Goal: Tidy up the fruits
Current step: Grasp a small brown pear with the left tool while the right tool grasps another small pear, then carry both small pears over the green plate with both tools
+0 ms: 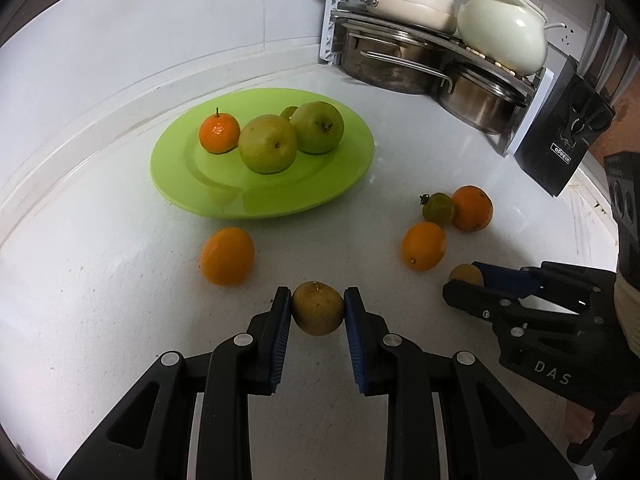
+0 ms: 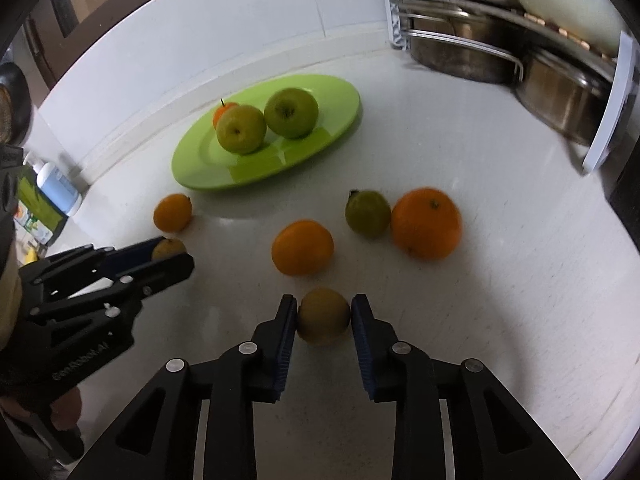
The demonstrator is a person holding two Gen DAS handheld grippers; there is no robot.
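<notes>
A green plate (image 1: 224, 196) (image 2: 200, 172) holds two green apples (image 1: 268, 144) (image 2: 291, 112), a small orange (image 1: 219, 133) and a small green fruit behind them. My left gripper (image 1: 317, 310) (image 2: 170, 254) is shut on a small brownish-yellow fruit (image 1: 318, 307) at the counter. My right gripper (image 2: 324, 314) (image 1: 464, 280) is shut on another small brownish-yellow fruit (image 2: 323, 316) (image 1: 466, 274). Loose on the counter lie an orange fruit (image 1: 227, 256) (image 2: 173, 212), another orange fruit (image 1: 424, 246) (image 2: 302, 247), a green fruit (image 1: 439, 209) (image 2: 367, 213) and a larger orange (image 1: 472, 208) (image 2: 426, 224).
A rack (image 1: 420, 40) (image 2: 480, 36) with steel pots and white cookware stands at the back right corner. A black box (image 1: 560, 136) leans at the right. A white wall runs behind the plate. Bottles (image 2: 56, 188) stand at the far left.
</notes>
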